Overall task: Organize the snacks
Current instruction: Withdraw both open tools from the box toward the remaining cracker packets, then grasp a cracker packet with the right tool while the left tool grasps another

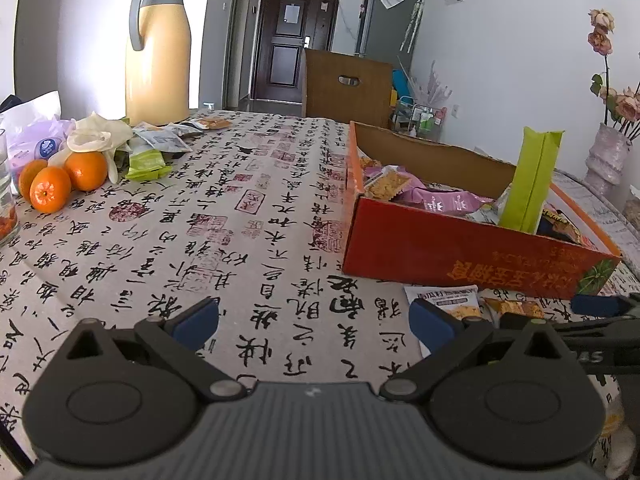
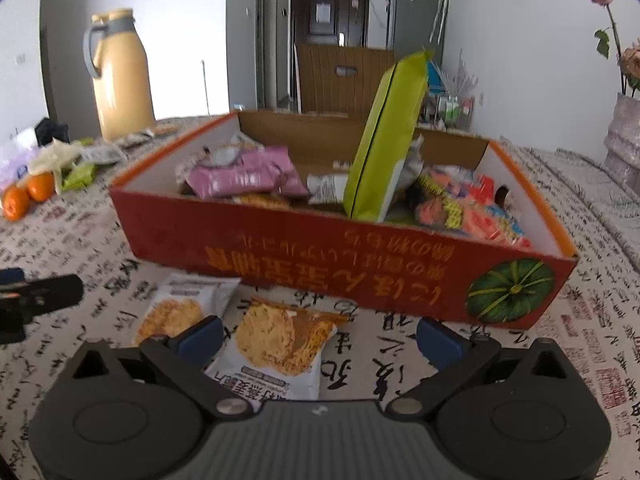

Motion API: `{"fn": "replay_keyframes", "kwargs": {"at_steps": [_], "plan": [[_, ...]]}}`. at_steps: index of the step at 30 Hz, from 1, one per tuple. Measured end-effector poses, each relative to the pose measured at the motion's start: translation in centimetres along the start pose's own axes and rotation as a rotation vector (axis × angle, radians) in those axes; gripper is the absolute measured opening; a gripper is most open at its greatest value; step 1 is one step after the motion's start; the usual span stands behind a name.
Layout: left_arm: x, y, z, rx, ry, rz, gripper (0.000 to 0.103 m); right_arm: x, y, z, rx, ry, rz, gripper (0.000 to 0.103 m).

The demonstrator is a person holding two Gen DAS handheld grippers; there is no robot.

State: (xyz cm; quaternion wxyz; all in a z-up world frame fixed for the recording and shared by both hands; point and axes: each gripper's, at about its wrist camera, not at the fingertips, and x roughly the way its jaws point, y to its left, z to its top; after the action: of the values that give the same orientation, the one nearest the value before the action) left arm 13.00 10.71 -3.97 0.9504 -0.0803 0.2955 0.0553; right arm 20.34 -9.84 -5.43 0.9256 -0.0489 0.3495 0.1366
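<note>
A red cardboard box (image 2: 280,248) holds several snack packets, with a tall green bag (image 2: 384,140) standing upright in it; the box also shows in the left wrist view (image 1: 440,248). Two cracker packets (image 2: 280,344) (image 2: 180,308) lie on the tablecloth in front of the box. My right gripper (image 2: 318,336) is open, with the nearer packet between its fingers. My left gripper (image 1: 314,320) is open and empty over the cloth, left of those packets (image 1: 452,304). More loose snack packets (image 1: 160,144) lie at the far left.
A yellow thermos jug (image 1: 158,52) stands at the table's back left. Oranges (image 1: 60,180), a glove and a purple tissue pack (image 1: 36,144) lie at the left edge. A vase with flowers (image 1: 604,156) stands at the right. A wooden chair (image 1: 348,84) is behind the table.
</note>
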Motion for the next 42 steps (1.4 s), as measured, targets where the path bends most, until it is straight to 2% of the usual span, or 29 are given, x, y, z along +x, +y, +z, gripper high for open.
{"fn": "replay_keyframes", "kwargs": {"at_steps": [4, 6, 9, 11, 14, 21, 28, 42], "plan": [[0.3, 0.0, 0.0, 0.001, 0.012, -0.005, 0.103, 1.1, 0.3, -0.2, 0.001, 0.042, -0.008, 0.1], [0.3, 0.0, -0.1, -0.001, 0.013, -0.007, 0.103, 1.0, 0.1, -0.3, 0.007, 0.039, 0.01, 0.092], [0.4, 0.0, 0.0, 0.002, 0.016, -0.007, 0.103, 0.5, 0.1, -0.4, 0.005, 0.026, 0.033, 0.074], [0.4, -0.1, -0.1, 0.005, 0.017, -0.005, 0.103, 0.1, 0.2, -0.4, -0.002, 0.017, 0.048, 0.048], [0.6, -0.2, -0.1, 0.01, 0.027, 0.001, 0.103, -0.3, 0.4, -0.5, -0.02, 0.01, 0.059, 0.042], [0.2, -1.4, 0.5, 0.056, 0.046, 0.001, 0.103, -1.8, 0.0, -0.4, -0.021, -0.049, 0.073, 0.041], [-1.0, -5.2, 1.6, 0.135, 0.022, -0.016, 0.103, -3.6, -2.4, -0.6, 0.019, -0.11, 0.056, 0.041], [4.1, -10.6, 1.5, 0.104, 0.151, 0.027, 0.103, -4.1, -8.7, -1.5, 0.1, -0.158, -0.004, 0.041]]}}
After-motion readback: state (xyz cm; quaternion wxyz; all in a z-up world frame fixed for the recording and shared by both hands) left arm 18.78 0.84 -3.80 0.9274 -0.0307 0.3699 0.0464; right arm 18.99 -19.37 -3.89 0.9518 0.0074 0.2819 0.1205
